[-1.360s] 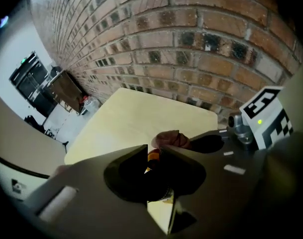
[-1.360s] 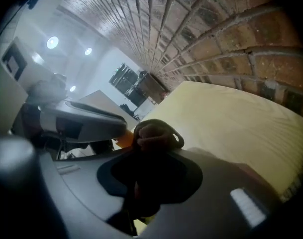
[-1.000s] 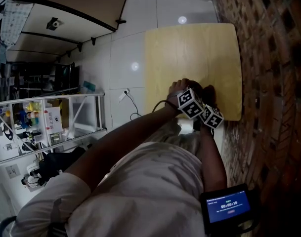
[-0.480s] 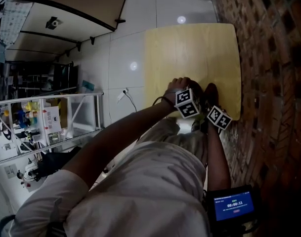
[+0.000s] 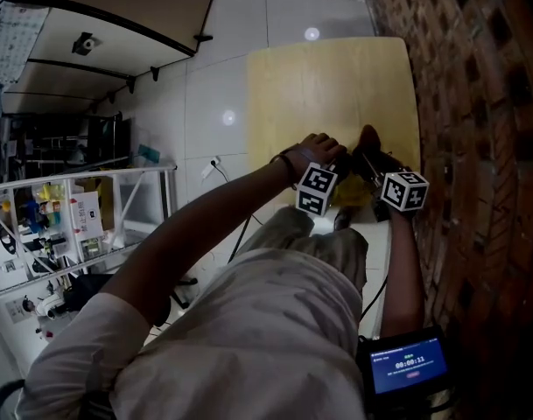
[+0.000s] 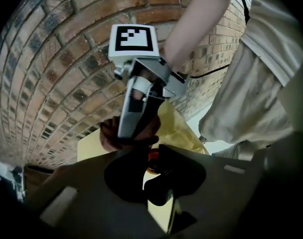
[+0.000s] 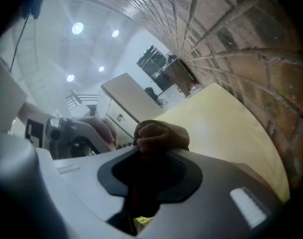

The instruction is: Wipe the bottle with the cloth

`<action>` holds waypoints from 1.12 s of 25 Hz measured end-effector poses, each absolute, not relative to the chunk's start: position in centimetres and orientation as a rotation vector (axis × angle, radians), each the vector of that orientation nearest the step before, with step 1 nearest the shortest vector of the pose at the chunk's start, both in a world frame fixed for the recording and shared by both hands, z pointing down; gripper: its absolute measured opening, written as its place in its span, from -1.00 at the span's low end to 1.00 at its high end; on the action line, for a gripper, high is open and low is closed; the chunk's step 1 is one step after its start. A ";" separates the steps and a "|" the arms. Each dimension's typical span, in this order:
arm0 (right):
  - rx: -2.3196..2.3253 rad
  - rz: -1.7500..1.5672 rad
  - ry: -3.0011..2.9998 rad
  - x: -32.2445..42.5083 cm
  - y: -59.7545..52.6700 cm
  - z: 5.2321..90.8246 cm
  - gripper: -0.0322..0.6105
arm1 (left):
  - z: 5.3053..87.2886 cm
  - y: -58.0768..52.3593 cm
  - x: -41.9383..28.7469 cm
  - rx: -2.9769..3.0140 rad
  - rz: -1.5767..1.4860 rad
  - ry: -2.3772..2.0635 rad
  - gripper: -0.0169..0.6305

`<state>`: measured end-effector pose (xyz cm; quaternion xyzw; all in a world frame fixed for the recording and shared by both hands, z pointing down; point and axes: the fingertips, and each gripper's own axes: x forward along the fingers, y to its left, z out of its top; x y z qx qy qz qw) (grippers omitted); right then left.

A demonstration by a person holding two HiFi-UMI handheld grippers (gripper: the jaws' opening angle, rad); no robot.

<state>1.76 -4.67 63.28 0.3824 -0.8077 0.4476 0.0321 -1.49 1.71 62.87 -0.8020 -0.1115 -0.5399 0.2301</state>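
At the near edge of the table, the left tool points steeply down. Its jaws have just closed a little further and are almost together on what looks like the orange top of the yellow bottle. Just to its right, the right tool is clamped on a bunched brown cloth. Whether the cloth touches the bottle is unclear. A brick wall runs along the table's right side.

Dim, fisheye-warped views; ceiling lamps glare, foreground seemingly blurred.
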 end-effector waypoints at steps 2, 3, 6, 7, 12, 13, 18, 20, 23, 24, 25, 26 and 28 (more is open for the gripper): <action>1.031 1.431 -2.532 0.7 -5.7 62.6 -0.63 | 63.1 1.7 -1.0 -2.198 -1.478 -0.314 -0.68; 0.962 1.437 -2.528 0.1 -6.1 62.8 -0.63 | 63.3 1.7 -0.9 -2.192 -1.473 -0.319 -0.68; 0.815 1.406 -2.439 -1.3 -6.2 65.6 -0.63 | 63.5 1.9 -0.5 -2.159 -1.458 -0.347 -0.68; 0.798 1.405 -2.406 -1.5 -6.1 66.8 -0.63 | 63.4 2.0 -0.4 -2.149 -1.455 -0.359 -0.68; 0.900 1.480 -2.195 0.2 -5.9 72.8 -0.63 | 63.0 1.3 0.0 -2.138 -1.446 -0.383 -0.68; 0.894 1.419 -2.141 0.4 -5.3 74.1 -0.63 | 62.9 1.0 0.0 -2.141 -1.446 -0.382 -0.68; 0.768 1.136 -2.076 0.8 -3.0 75.9 -0.63 | 63.0 -0.3 -0.6 -2.105 -1.432 -0.452 -0.68; 0.839 1.211 -2.121 1.6 -4.5 74.6 -0.63 | 63.1 -0.4 -0.9 -2.050 -1.400 -0.506 -0.68; 1.000 1.388 -2.261 3.4 -7.8 70.6 -0.63 | 63.3 0.1 -0.7 -1.933 -1.323 -0.586 -0.68; 1.013 1.416 -2.320 3.6 -8.7 68.8 -0.63 | 63.3 0.4 -0.6 -1.895 -1.294 -0.612 -0.69; 0.991 1.428 -2.384 3.5 -9.4 67.0 -0.63 | 63.3 0.7 -0.5 -1.859 -1.266 -0.637 -0.69; 0.936 1.434 -2.445 3.0 -9.7 65.3 -0.63 | 63.2 1.0 -0.5 -1.828 -1.240 -0.659 -0.69; 0.758 1.447 -2.532 1.2 -9.8 62.7 -0.63 | 63.3 1.5 -0.3 -1.786 -1.196 -0.692 -0.69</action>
